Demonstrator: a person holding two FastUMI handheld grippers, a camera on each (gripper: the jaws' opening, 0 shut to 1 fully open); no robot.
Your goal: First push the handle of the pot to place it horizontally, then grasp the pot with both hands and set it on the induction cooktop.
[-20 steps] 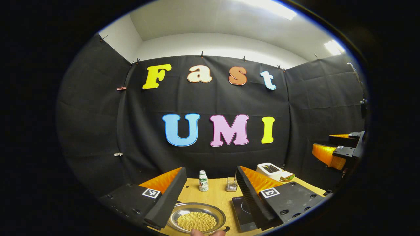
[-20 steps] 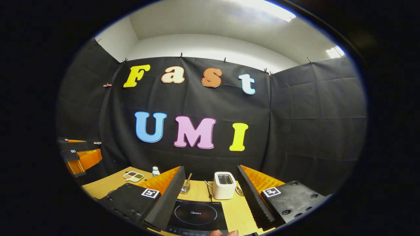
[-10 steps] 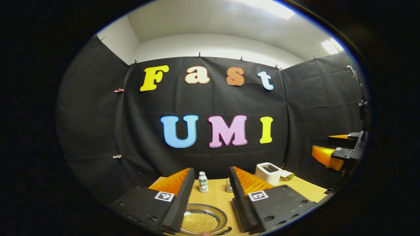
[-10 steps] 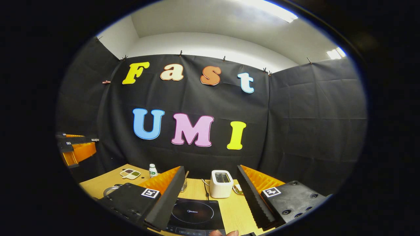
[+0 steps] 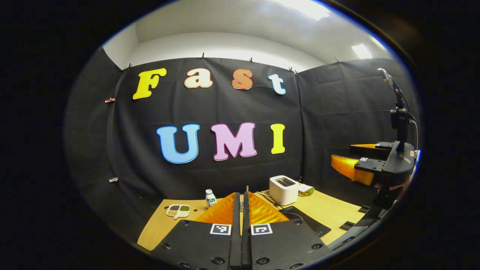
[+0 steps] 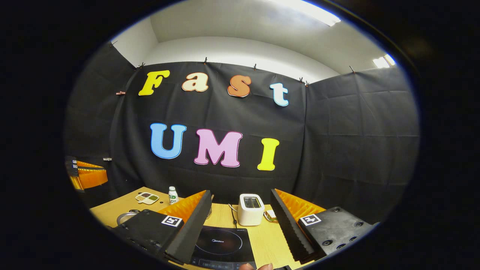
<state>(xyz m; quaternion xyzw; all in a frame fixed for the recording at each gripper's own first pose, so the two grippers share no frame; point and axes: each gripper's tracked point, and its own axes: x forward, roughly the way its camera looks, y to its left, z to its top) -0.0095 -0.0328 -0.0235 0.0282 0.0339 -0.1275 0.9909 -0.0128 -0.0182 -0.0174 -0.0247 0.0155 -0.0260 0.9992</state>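
Your left gripper (image 5: 241, 210) has its fingers pressed flat together with nothing between them, raised above the table (image 5: 157, 228). Your right gripper (image 6: 240, 213) has its jaws spread wide and empty, framing the induction cooktop (image 6: 224, 245), which lies flat just ahead of them.

The pot (image 6: 125, 216) is visible in the right gripper view as a sliver of metal rim left of the cooktop, mostly hidden behind the right gripper's left finger; you can't tell how its handle lies.

The left gripper view shows a corner of the cooktop to the right of its fingers, with your right gripper off at the far right edge.

Beyond the cooktop: a white toaster (image 6: 250, 209). Farther left of the cooktop, a small bottle (image 6: 172, 195) and a divided dish (image 6: 147, 197). Bare tabletop lies right of the cooktop up to the table edge.
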